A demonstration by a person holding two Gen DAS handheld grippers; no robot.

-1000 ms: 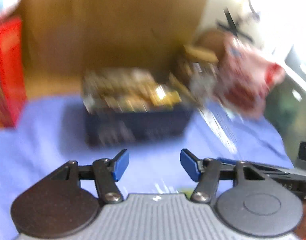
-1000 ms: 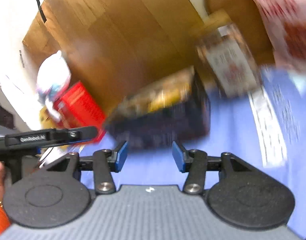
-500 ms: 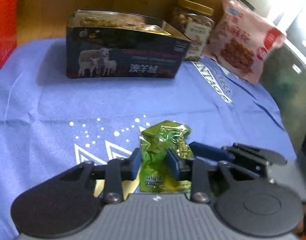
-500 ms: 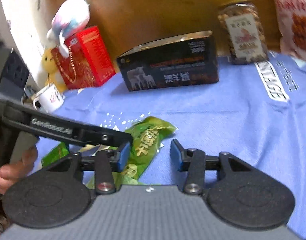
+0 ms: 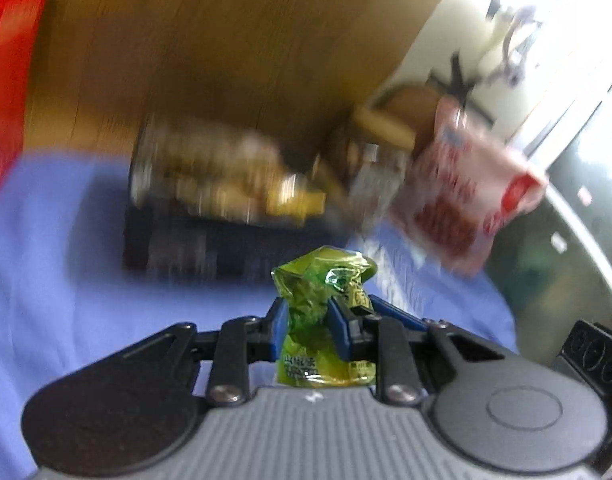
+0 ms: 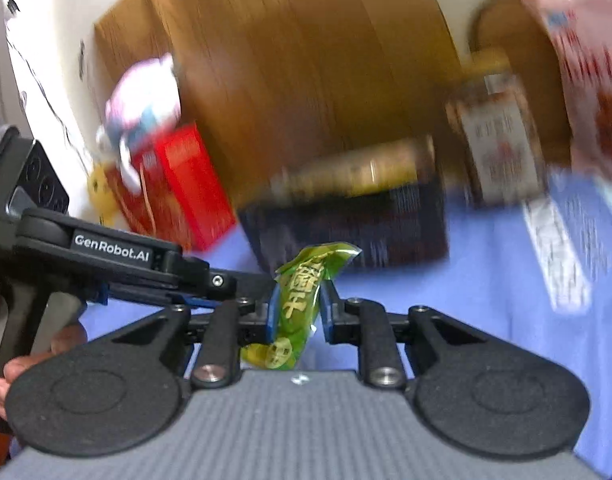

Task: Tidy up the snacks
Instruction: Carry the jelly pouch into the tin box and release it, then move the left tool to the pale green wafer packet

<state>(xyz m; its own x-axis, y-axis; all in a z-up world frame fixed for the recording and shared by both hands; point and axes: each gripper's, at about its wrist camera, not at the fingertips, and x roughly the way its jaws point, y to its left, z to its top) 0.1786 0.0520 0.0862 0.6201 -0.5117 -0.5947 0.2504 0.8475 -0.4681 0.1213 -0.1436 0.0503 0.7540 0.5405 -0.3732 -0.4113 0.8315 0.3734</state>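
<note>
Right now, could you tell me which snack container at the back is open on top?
The dark box, gold packets showing in its open top; the jar beside it has a lid.

Box [image 5: 226, 236] on cloth [image 5: 58, 260]; jar [image 6: 498, 148] right of box; bag [image 5: 466, 196] farther right.

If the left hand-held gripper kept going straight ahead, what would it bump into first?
Probably the dark box of snacks on the blue cloth. The left hand-held gripper, shut on a green packet, points at it; blur makes depth uncertain.
</note>
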